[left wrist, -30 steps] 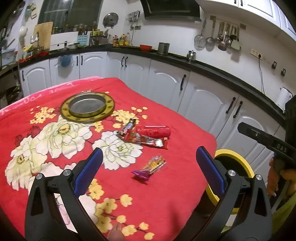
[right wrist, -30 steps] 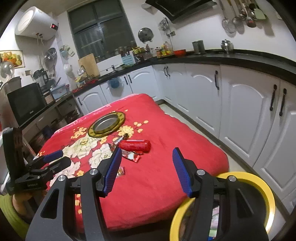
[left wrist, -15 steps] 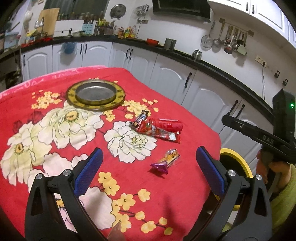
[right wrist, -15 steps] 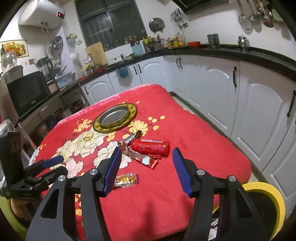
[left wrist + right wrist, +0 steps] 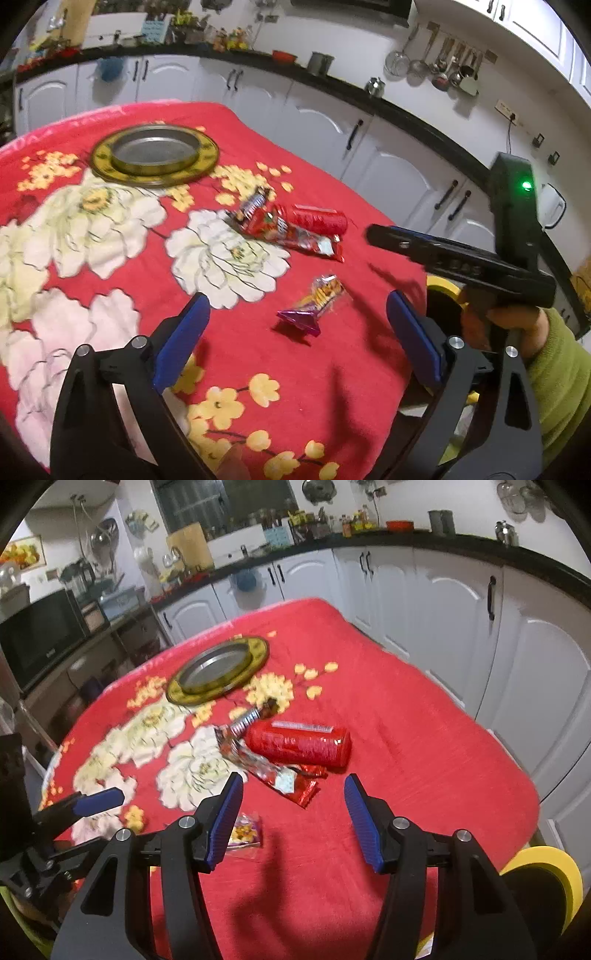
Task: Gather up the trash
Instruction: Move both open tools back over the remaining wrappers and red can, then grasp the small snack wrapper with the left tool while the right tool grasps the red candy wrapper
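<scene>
A red flowered cloth covers the table in both views, and the trash lies in a loose cluster at its middle. In the left wrist view the left gripper stands with its tongs wide apart, having just closed a little, with nothing pressed between them; the small purple-ended candy wrapper lies on the cloth in the gap, untouched. Above it, centre frame, are the red can on its side and the long red wrapper just in front of it. Only this view shows the right hand in a green sleeve at the right edge.

In the right wrist view the right gripper has its tongs apart and empty, the long wrapper's end between them. The candy wrapper sits half hidden behind the left tong, too blurred to read. This view alone shows the yellow-rimmed bin, lower right, and a round metal tray, upper left.
</scene>
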